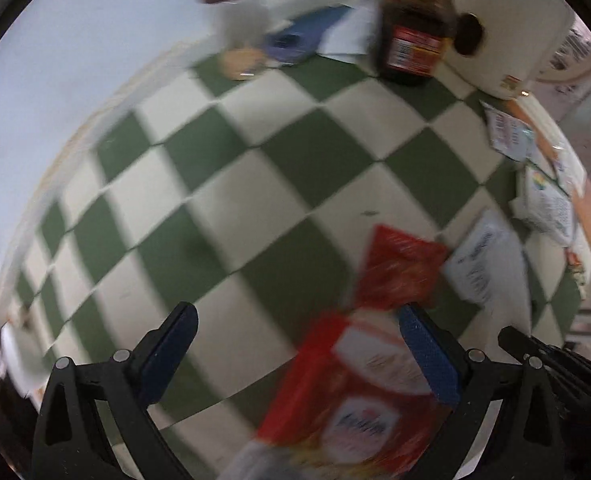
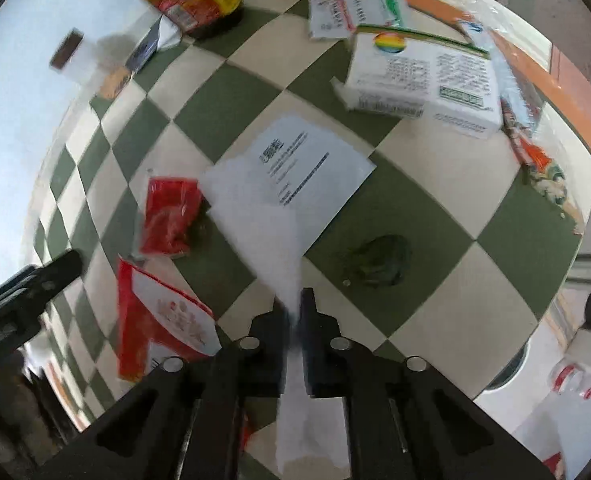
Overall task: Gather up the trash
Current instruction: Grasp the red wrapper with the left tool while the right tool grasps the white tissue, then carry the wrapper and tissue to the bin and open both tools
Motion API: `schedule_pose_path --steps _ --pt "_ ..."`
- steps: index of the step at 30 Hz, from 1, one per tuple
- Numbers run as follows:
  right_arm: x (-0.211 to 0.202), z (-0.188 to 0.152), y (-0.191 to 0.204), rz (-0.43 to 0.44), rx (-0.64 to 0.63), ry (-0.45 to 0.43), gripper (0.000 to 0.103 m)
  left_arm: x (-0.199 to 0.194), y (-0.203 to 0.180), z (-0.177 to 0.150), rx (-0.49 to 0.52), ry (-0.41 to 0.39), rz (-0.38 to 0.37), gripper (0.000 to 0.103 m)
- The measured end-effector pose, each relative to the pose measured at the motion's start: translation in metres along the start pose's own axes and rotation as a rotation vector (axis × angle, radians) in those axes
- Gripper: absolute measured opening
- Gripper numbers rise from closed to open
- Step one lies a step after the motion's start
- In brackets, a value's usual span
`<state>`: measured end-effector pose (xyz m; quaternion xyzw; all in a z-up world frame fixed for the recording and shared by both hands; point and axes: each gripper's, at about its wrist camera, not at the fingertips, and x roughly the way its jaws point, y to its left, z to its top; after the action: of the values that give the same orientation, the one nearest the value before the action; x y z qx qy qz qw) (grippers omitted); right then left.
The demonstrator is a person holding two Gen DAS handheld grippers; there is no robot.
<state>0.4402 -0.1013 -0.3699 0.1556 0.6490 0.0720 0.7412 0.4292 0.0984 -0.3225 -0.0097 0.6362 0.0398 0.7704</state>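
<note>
My right gripper (image 2: 294, 304) is shut on the near corner of a white printed paper sheet (image 2: 295, 168), which lifts off the green-and-white checkered table (image 2: 231, 92). My left gripper (image 1: 295, 344) is open; a red-and-white snack bag (image 1: 355, 392) lies between its fingers, close to the right finger (image 1: 427, 352). A small red wrapper (image 1: 399, 268) lies just beyond. In the right wrist view the bag (image 2: 163, 320) and red wrapper (image 2: 169, 216) lie left of the paper, with the left gripper (image 2: 27, 284) at the far left. The sheet also shows in the left wrist view (image 1: 483, 256).
A dark sauce bottle (image 1: 411, 32), a jar with a brown lid (image 1: 231, 12), a white appliance (image 1: 507, 20) and a blue packet (image 1: 307, 32) stand at the table's far side. A white tissue pack (image 2: 423, 80), other packets (image 2: 347, 16) and a crumpled green wrapper (image 2: 379, 260) lie at the right.
</note>
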Motion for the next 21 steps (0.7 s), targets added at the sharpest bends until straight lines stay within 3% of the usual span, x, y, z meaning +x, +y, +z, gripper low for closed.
schedule_pose_path --steps 5,7,8,9,11,12,13,16,21 --pt "-0.034 0.017 -0.020 0.012 0.075 -0.084 0.006 0.038 -0.034 0.021 0.089 0.092 -0.105 0.098" --pt "-0.038 0.024 -0.027 -0.012 0.088 -0.101 0.006 0.054 -0.043 0.023 0.117 0.128 -0.108 0.078" --pt "-0.038 0.028 -0.032 -0.021 0.098 -0.105 0.006 0.056 -0.045 0.023 0.121 0.128 -0.111 0.077" --pt "-0.038 0.031 -0.039 -0.028 0.117 -0.105 0.006 0.054 -0.049 0.022 0.137 0.105 -0.088 0.069" --pt "-0.038 0.031 -0.051 -0.033 0.145 -0.105 0.006 0.050 -0.053 0.021 0.168 0.072 -0.073 0.048" --pt "-0.039 0.028 -0.057 -0.034 0.156 -0.105 0.006 0.047 -0.054 0.019 0.172 0.062 -0.073 0.024" --pt "-0.039 0.027 -0.060 -0.036 0.162 -0.106 0.006 0.045 -0.053 0.019 0.179 0.060 -0.076 0.017" --pt "-0.042 0.019 -0.066 -0.028 0.168 -0.111 0.006 0.040 -0.047 0.016 0.168 0.048 -0.085 0.009" --pt "-0.052 0.008 -0.063 -0.006 0.170 -0.138 0.006 0.002 -0.042 0.008 0.187 -0.056 -0.030 0.008"
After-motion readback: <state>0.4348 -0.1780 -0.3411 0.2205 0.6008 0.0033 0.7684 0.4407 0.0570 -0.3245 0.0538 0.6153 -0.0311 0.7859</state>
